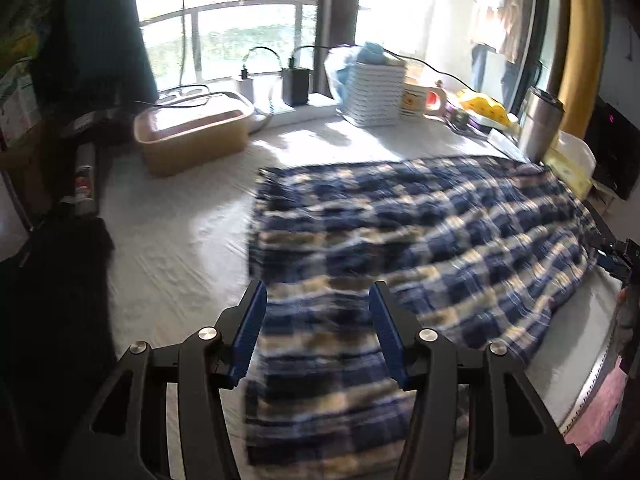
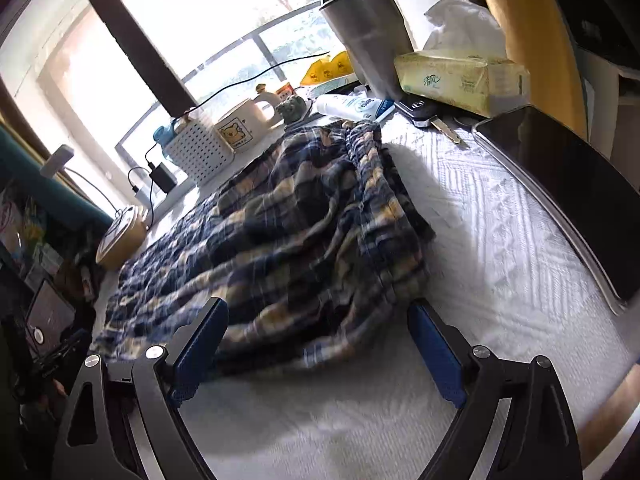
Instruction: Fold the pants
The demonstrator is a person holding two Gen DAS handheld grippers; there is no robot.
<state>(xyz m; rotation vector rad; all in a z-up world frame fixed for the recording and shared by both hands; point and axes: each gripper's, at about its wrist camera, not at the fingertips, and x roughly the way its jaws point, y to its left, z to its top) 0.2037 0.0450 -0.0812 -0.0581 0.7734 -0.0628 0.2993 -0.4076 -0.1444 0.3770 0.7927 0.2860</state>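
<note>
Blue, white and tan plaid pants [image 1: 420,232] lie spread on the white-covered table [image 1: 172,240]. One long part of them runs toward the left wrist camera. My left gripper [image 1: 318,320] hovers over that near part, half open, with the cloth showing between its blue pads [image 1: 252,332] but not pinched. In the right wrist view the pants [image 2: 300,220] lie rumpled, the gathered waistband at the far end. My right gripper [image 2: 316,340] stands wide open at the pants' near edge. That edge lies loose on the table between its fingers.
A tan box [image 1: 192,136], a black power bank [image 1: 296,86], a white perforated basket [image 1: 374,92] and a mug [image 1: 416,100] line the window side. A steel tumbler [image 1: 540,124], a tissue pack [image 2: 460,80], a key [image 2: 424,114] and a dark flat device [image 2: 560,184] crowd the right end.
</note>
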